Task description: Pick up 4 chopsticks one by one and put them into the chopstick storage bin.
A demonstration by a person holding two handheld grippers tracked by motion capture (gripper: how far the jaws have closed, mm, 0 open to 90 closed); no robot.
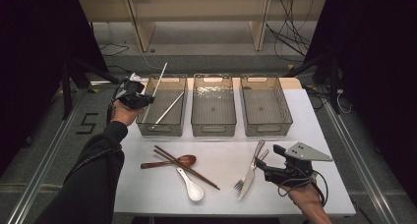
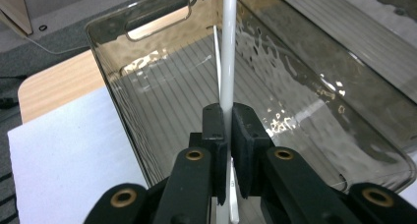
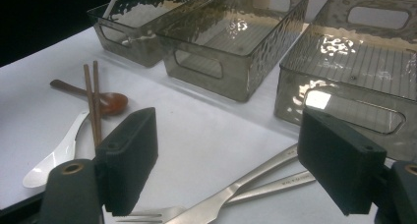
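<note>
Your left gripper (image 2: 223, 135) has its jaws clamped on a thin white plastic chopstick (image 2: 227, 57), held over the left smoked-plastic ribbed bin (image 1: 183, 94) at about ten o'clock on the white bench (image 1: 147, 194). It looks light, stiff and slick, so grip mid-shaft or it may pivot. A second white chopstick (image 1: 168, 108) lies inside that bin. Your right gripper (image 3: 228, 153), jaws wide, hovers at four o'clock over the steel fork (image 1: 246, 177) and steel knife (image 1: 253, 165).

Counted: three bins, two white chopsticks, two brown wooden chopsticks (image 1: 189, 169), one brown wooden spoon (image 1: 169, 161), one white ceramic spoon (image 1: 192, 187), one fork, one knife.
</note>
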